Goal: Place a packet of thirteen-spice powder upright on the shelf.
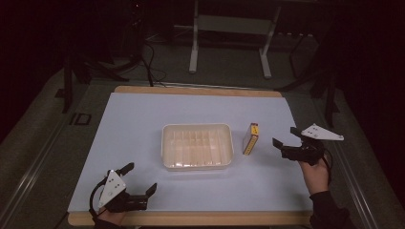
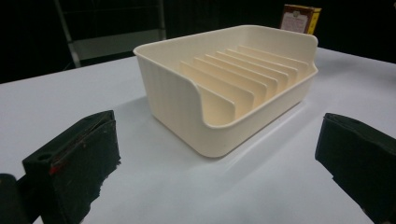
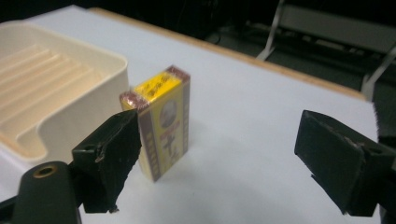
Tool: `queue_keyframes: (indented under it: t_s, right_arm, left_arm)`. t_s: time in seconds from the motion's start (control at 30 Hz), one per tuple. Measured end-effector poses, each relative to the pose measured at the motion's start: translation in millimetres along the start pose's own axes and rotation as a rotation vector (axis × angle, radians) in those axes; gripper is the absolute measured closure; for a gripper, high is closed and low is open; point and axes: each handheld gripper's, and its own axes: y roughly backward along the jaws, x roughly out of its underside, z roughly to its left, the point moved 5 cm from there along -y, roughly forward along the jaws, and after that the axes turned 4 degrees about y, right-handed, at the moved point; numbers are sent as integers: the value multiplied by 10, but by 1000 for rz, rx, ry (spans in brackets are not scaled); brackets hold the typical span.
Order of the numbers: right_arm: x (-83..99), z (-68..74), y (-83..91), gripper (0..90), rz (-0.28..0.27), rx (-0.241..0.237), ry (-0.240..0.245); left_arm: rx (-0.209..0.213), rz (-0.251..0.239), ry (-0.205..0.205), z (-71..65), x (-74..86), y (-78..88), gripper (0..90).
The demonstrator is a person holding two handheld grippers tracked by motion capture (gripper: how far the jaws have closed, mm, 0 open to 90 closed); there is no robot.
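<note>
The tray (image 1: pixel 197 146), a cream plastic one with upright ribs inside, sits near the middle of the white sheet (image 1: pixel 143 114) that covers the table (image 1: pixel 191 218). Left of the tray and nearer the person, the left gripper (image 1: pixel 142 177) rests by the table's front edge with its jaws spread wide and nothing between them. In the left gripper view the tray (image 2: pixel 224 88) stands just ahead of those jaws, with bare sheet between, and its low notched end faces the camera. Open sheet lies all round the tray on its left and far sides.

Just right of the tray stands a small yellow and brown box (image 1: pixel 250 138), upright on a narrow side, with a slim gap between them. In the right gripper view the box (image 3: pixel 163 122) stands beside the tray's corner; its print is too blurred to read, and one jaw covers its lower near corner. Right of the box, the right gripper (image 1: pixel 286 137) hovers near the sheet's right edge, jaws parted and empty. Beyond the table, the floor (image 1: pixel 229 57) is dark, with a metal frame (image 1: pixel 229 24) and cables hard to make out.
</note>
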Motion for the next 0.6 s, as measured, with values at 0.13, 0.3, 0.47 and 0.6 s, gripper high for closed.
queue_keyframes:
  t_s: [0.13,0.3,0.47,0.6]
  right_arm:
    - [2,24,-33,142,65,-56,3]
    - [-19,34,-37,142,128,-112,24]
    - [-48,30,-17,142,189,-153,38]
    - [-50,41,-3,151,249,-182,57]
  left_arm:
    - [-1,0,-4,-5,-1,3,0]
    - [1,2,-5,-5,1,2,0]
    - [-1,3,-4,-2,3,6,0]
    - [-1,2,-4,-5,1,7,0]
